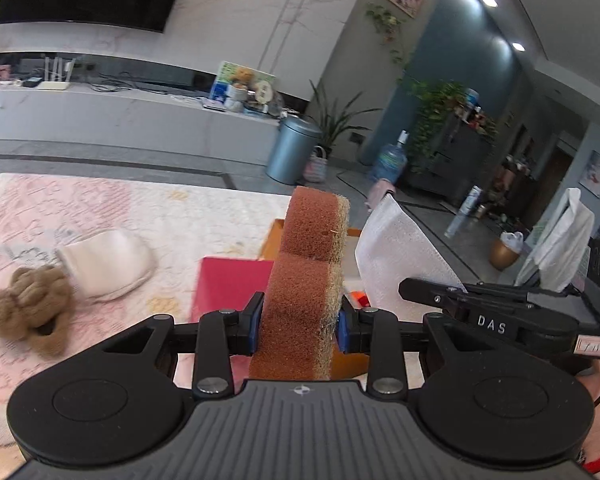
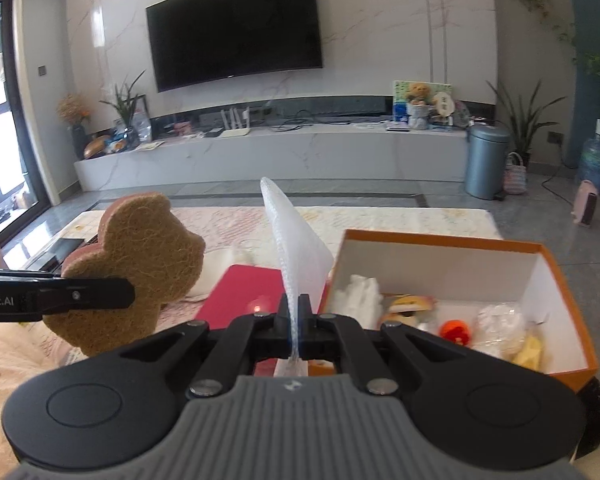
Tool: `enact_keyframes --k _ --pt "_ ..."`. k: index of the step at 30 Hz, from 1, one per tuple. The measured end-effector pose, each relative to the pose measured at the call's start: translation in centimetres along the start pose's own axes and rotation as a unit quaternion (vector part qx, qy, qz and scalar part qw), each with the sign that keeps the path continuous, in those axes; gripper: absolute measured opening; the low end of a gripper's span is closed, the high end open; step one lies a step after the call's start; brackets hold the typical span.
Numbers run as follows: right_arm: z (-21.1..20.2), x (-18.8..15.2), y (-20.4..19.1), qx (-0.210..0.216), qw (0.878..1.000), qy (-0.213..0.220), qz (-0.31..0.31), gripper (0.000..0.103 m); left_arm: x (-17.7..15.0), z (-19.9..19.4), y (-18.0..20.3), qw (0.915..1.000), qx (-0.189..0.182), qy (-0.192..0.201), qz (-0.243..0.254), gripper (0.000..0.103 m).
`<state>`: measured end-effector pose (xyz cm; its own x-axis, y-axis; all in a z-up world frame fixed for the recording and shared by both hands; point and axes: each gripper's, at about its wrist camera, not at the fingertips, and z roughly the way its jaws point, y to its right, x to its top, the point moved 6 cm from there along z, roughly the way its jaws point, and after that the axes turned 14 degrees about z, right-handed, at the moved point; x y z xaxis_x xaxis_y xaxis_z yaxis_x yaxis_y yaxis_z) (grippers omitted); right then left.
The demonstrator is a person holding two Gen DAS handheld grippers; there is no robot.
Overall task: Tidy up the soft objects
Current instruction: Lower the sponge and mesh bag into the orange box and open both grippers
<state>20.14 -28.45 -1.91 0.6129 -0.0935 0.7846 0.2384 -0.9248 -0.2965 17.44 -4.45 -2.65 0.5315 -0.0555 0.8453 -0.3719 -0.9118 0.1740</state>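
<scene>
My left gripper (image 1: 299,326) is shut on a brown bear-shaped sponge (image 1: 308,276) with a scouring face, held upright above the table. The sponge also shows in the right wrist view (image 2: 140,264) at the left. My right gripper (image 2: 299,322) is shut on a white foam sheet (image 2: 296,248) that stands up edge-on; the sheet shows in the left wrist view (image 1: 400,256) to the right of the sponge. An orange box (image 2: 556,280) with a white inside sits at the right and holds several small items.
A red lid or pad (image 2: 244,292) lies left of the box on the pink patterned cloth (image 1: 100,204). A brown plush toy (image 1: 28,308) and a white rolled cloth (image 1: 108,264) lie at the left. A TV, a low cabinet and a bin stand behind.
</scene>
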Motion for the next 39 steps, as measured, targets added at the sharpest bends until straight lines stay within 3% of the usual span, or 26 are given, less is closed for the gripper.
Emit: enact_keyframes --k 11,17,27,39 --pt "0.7 2.5 6.0 -0.049 0.998 0.017 0.030 0.000 4.8 6.2 4.2 0.9982 -0.058 -0.013 0.009 0.039" --pt "2.2 2.9 8.7 -0.078 0.996 0.003 0.033 0.000 5.3 11.2 6.4 0.9944 -0.090 -0.055 0.003 0.038" --pt "5.8 2.2 14.1 -0.153 0.987 -0.040 0.034 0.000 5.4 17.6 7.9 0.9914 -0.076 -0.106 0.009 0.038" --pt "7.9 1.2 15.0 -0.163 0.984 -0.071 0.006 0.005 4.1 19.6 7.4 0.9906 -0.053 -0.125 0.017 0.039"
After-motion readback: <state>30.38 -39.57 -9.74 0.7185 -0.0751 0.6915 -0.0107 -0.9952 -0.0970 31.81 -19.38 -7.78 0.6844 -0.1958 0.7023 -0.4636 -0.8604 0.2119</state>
